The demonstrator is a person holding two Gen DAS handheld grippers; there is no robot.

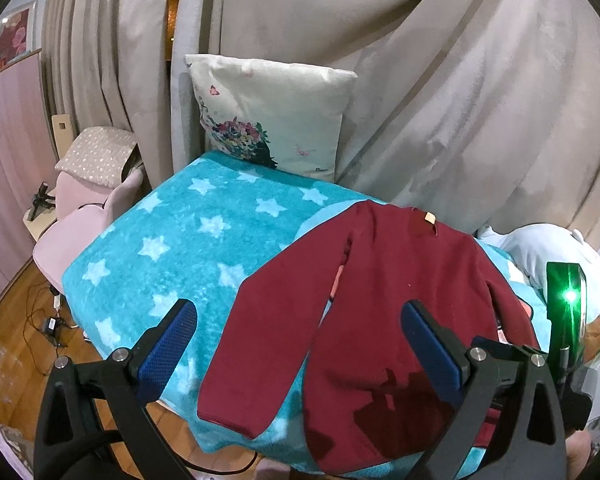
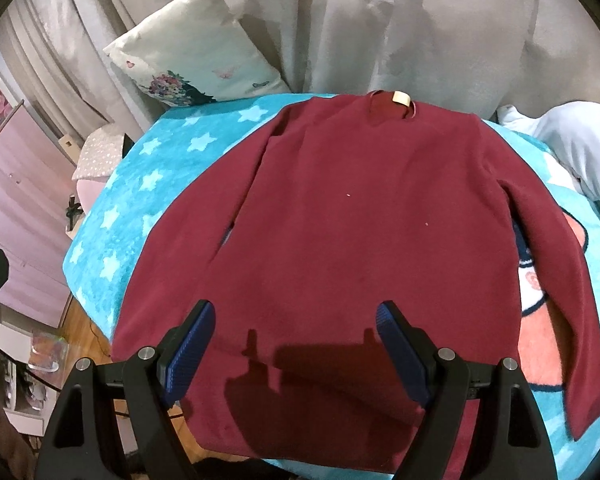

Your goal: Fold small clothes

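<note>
while the dark red sweater (image 2: 352, 216) lies flat on its front on the blue star blanket (image 2: 140, 184), both grippers hang above its bottom end with nothing in them. its neck, with a small tan tag (image 2: 402, 99), points to the far side, near the big grey curtain (image 2: 380, 28). its two long sleeves lie down along its sides. in the left wrist view, one sleeve (image 1: 260, 328) spreads out a little from the body, and its cuff sits close to the near edge of the blanket.

the left gripper (image 1: 300, 344) is open wide. one blue pad (image 1: 168, 344) is over the blanket and the other is over the red cloth. the right gripper (image 2: 296, 344) is open wide too, and both of its blue pads (image 2: 190, 344) are over the bottom part of the sweater. dark shadows of the grippers fall on the red cloth under them.

a white pillow with flowers (image 1: 272, 116) leans at the far end of the blanket, against the curtain. a pale blue soft thing (image 2: 572, 140) lies past the right sleeve. a pink chair (image 1: 80, 216) stands beside the blanket on the left, on a wood floor (image 1: 16, 312) with some black wires.
</note>
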